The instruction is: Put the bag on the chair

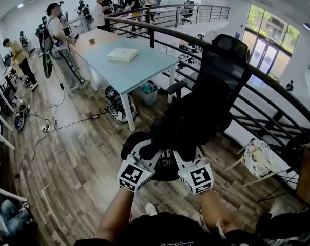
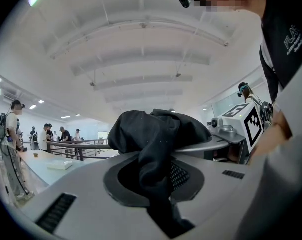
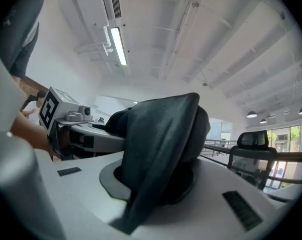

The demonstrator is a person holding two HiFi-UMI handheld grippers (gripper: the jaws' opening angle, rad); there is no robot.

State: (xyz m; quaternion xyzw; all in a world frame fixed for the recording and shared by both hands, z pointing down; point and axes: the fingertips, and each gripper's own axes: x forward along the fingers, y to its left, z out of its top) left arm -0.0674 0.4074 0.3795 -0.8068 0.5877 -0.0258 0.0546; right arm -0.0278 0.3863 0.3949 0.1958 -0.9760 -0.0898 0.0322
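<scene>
Though close to railing (image 1: pixel 165 30), chair (image 1: pixel 224 73) behind bag (image 1: pixel 178 129).

1. Bag (image 2: pixel 155 134) is showing black;
2. office chair (image 1: pixel 224 68) is showing black;
3. table (image 1: pixel 144 68) is looking pale blue;
4. floor (image 1: pixel 78 158) is showing brown planks;
5. left gripper (image 1: pixel 146 150) and right gripper (image 1: pixel 181 154) are carrying white cubes with black square markers.

Straight ahead of me the black chair (image 1: pixel 219 83) stands close, and its tall back shuts off the way beyond. The dark railing (image 1: pixel 277 94) runs just behind it and on along my right. The bag (image 1: pixel 180 129) fills the gap between me and the seat. To my left the wood floor (image 1: pixel 78 158) lies open up to the table (image 1: pixel 129 65), crossed only by loose cables (image 1: pixel 52 127). A small white chair (image 1: pixel 257 158) sits low by the railing.
</scene>
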